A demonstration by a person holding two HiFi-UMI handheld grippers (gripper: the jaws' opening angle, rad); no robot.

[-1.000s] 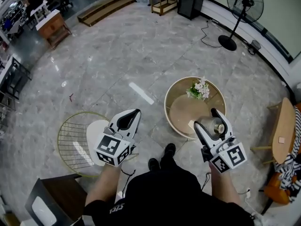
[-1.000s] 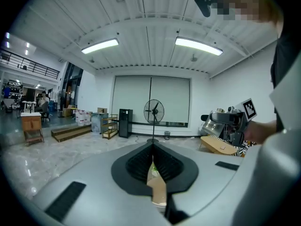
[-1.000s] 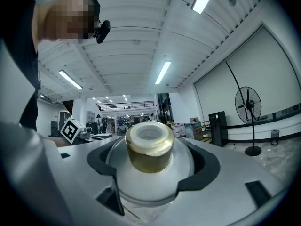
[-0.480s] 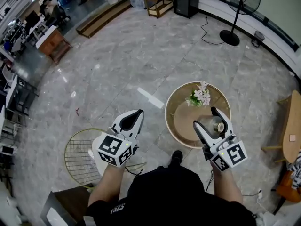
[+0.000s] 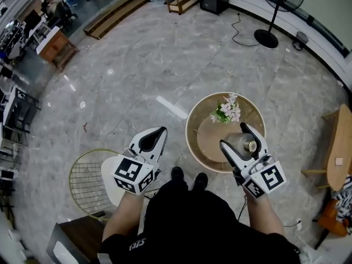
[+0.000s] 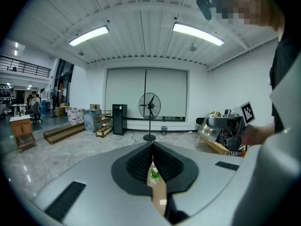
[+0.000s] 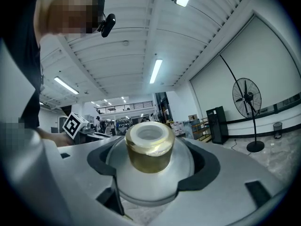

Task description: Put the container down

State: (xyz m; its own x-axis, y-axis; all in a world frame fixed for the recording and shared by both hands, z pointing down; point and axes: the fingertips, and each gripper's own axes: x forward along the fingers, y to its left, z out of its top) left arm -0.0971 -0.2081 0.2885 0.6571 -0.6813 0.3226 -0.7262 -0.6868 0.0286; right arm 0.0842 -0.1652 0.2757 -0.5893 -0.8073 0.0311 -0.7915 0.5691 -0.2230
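The container [image 5: 246, 145] is a silvery rounded vessel with a gold neck and a white cap. My right gripper [image 5: 235, 136] is shut on it and holds it above the near right part of the round wooden table [image 5: 193, 116]. In the right gripper view the container [image 7: 149, 149] fills the space between the jaws of the right gripper [image 7: 153, 166], neck pointing outward. My left gripper [image 5: 160, 130] hangs left of the table, shut, with nothing in it; in its own view the left gripper [image 6: 153, 149] has its jaws pressed together.
A bunch of pale flowers [image 5: 225, 110] lies on the table's far side. A gold wire basket [image 5: 88, 175] stands on the marble floor at the lower left. A wooden side table [image 5: 336, 147] is at the right edge, a standing fan [image 5: 275, 15] far back.
The person's feet have shifted. The round table now lies a little more to the left under my right gripper, which still holds the container. The left gripper keeps its pose.
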